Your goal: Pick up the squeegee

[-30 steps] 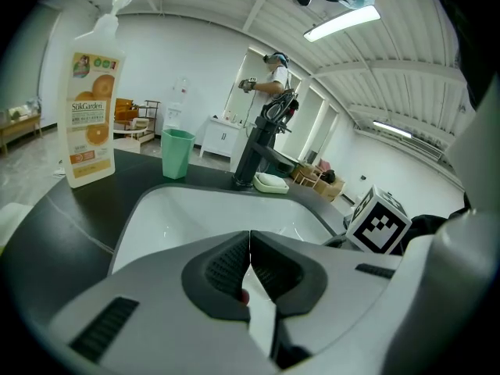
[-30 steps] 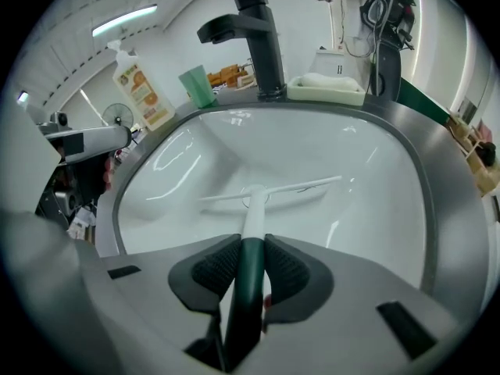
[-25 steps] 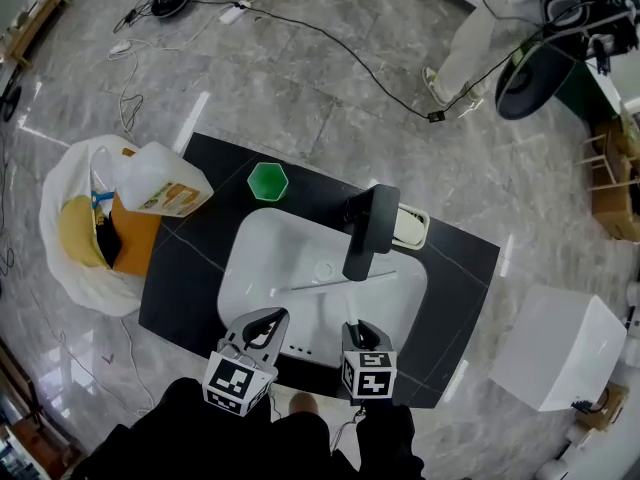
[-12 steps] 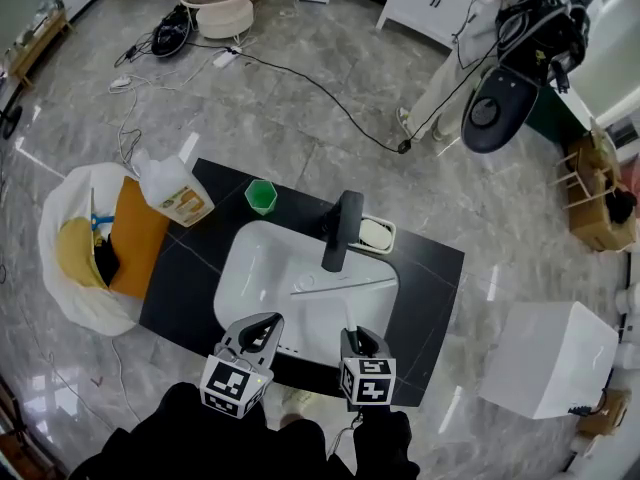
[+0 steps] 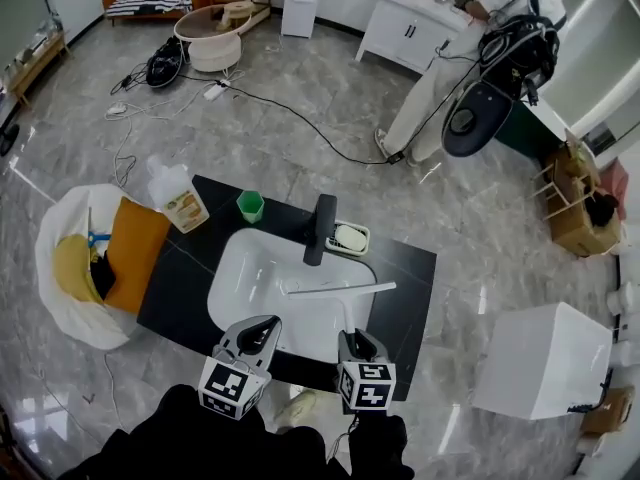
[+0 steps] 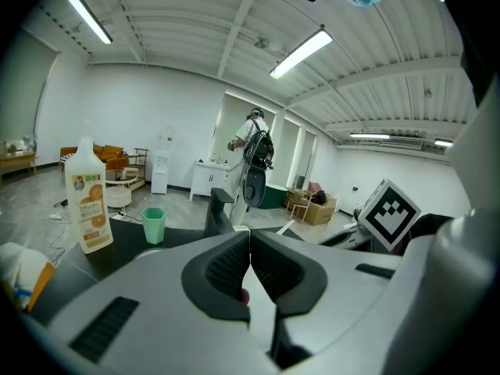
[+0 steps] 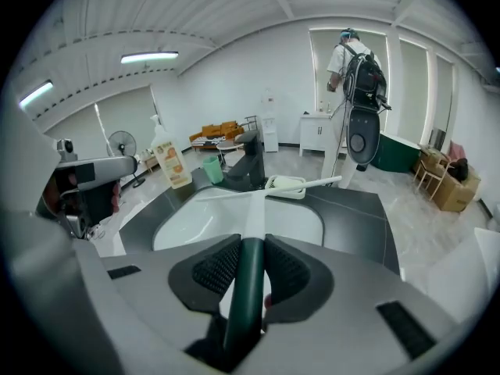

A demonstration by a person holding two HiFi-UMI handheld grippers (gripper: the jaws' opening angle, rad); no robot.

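Far left, on the floor beside the black worktop (image 5: 180, 288), stands a white bag (image 5: 60, 218) with yellow and orange contents. On the worktop's left end stand a detergent bottle (image 5: 178, 200) and, near it, a green cup (image 5: 250, 206), both upright.

The left hand-held gripper (image 5: 262, 326) hangs over the near worktop edge, jaws closed together with nothing between them (confirmed in the left gripper view).

At centre sits the white sink basin (image 5: 245, 268), with a black faucet (image 5: 320, 230) at its far rim and a soap dish (image 5: 350, 238) just beside the faucet.

The squeegee (image 5: 335, 289) is over the basin, white blade crosswise. The right hand-held gripper (image 5: 355, 338) is clamped on its dark green handle (image 7: 244, 287).

Far right, a white box (image 5: 540, 358) stands on the floor.
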